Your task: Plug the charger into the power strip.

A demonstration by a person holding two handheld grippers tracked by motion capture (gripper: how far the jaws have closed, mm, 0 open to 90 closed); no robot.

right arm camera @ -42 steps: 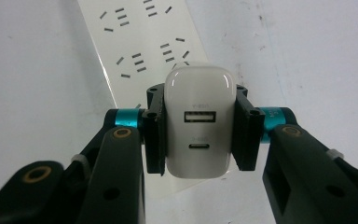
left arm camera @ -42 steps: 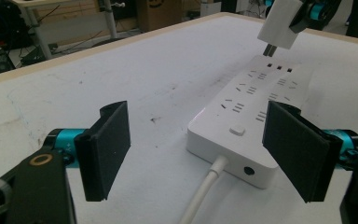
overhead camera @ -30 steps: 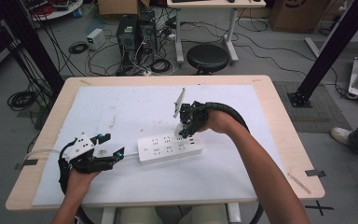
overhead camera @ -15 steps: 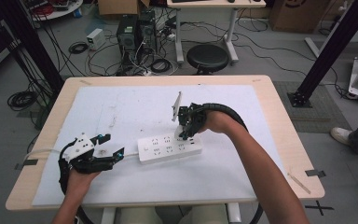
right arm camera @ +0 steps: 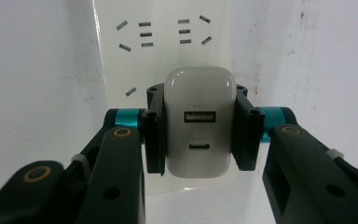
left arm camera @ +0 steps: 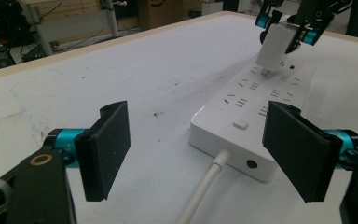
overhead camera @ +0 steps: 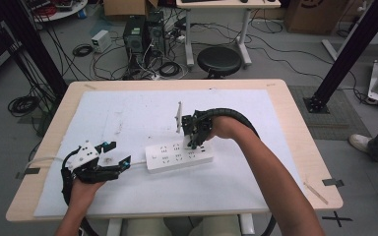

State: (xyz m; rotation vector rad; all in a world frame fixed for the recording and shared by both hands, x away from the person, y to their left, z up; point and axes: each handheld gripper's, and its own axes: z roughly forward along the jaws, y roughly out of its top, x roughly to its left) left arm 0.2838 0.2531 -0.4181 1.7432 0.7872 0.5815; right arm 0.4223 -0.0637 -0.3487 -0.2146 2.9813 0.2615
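While the right tool [right arm camera: 197, 135] clamps the white charger [right arm camera: 197, 119] over the power strip [overhead camera: 179, 155] at desk centre, prongs meeting a socket, the left tool [left arm camera: 205, 154] waits apart at eight o'clock, likely ready to steady it.

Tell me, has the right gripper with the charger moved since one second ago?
Yes, slightly: the right gripper with the white charger has come down toward the power strip, whose place on the table has stayed the same.

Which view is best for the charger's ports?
Right gripper view: the white charger faces the camera between the right gripper's pads, both ports visible. The left gripper view shows its side above the power strip, prongs down. In the high view the gripper mostly hides it.
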